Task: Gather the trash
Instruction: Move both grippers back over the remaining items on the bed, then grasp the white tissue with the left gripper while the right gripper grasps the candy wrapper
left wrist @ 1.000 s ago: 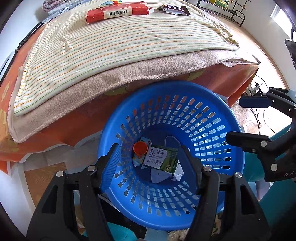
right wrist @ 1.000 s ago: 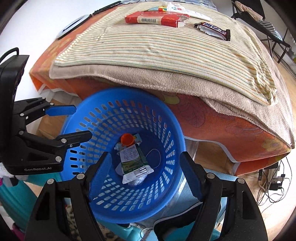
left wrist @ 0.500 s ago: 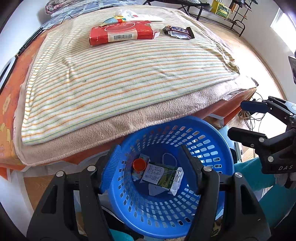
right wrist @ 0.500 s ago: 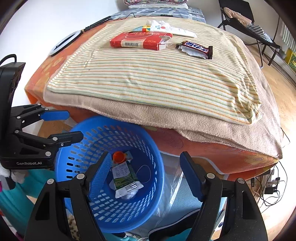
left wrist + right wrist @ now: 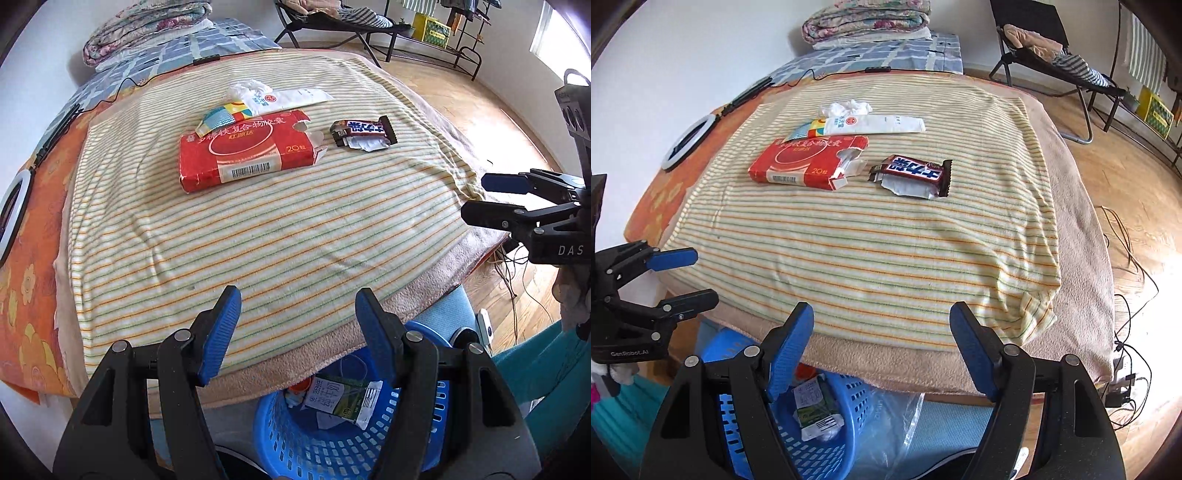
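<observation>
**A:** What could have gone wrong from there?

**B:** Mostly the grab itself, I judged. The candy wrapper (image 5: 911, 176) lay flat on the striped blanket (image 5: 871, 251), torn open and thin, so my fingers could have pinched cloth along with it, or slid over it and caught nothing. The red box (image 5: 245, 155) had a ripped flap at one end; taken by that end, it might have bent or slipped. The white packet (image 5: 873, 123) and the crumpled tissue (image 5: 846, 107) sat touching behind the box, with a small colourful wrapper (image 5: 221, 118) tucked against them, so reaching for one could have dragged another.

**A:** And the drop?

**B:** The blue basket (image 5: 332, 439) stood on the floor, partly under the bed's edge. A light wrapper let go from too high could have landed on the floor beside it. A green carton (image 5: 341, 400) was already inside.

**A:** How were you holding the tools?

**B:** Both were low at the near edge of the bed, pointing across it toward the trash, which was well apart from either. My left tool (image 5: 297, 328) was spread wide and held nothing. My right tool (image 5: 882, 343) was also released and bare, level with the left and just to its side
</observation>
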{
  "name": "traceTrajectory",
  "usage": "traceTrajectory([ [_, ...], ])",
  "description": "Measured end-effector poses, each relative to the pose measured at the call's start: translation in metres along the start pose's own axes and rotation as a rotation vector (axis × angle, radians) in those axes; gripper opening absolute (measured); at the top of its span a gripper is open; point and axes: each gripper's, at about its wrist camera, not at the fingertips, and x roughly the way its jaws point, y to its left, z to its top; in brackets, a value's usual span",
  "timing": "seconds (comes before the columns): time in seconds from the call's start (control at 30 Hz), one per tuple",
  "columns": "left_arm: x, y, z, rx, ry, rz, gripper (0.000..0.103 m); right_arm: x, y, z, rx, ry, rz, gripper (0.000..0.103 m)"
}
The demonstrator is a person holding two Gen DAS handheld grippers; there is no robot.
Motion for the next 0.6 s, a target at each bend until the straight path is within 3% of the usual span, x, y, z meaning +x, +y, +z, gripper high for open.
traceTrajectory([
  [0.13, 0.004, 0.015, 0.03, -0.022, -0.027, 0.005, 0.066, 0.006, -0.015, 0.029, 0.001, -0.012, 0.018, 0.076],
  [0.4, 0.021, 0.054, 0.101, -0.127, -0.072, -0.016, 0.066, 0.034, -0.025, 0.076, -0.106, -0.029, -0.033, 0.076],
  [0.6, 0.041, 0.072, 0.148, -0.187, -0.092, -0.038, 0.066, 0.058, -0.038, 0.095, -0.077, -0.002, 0.015, 0.076],
])
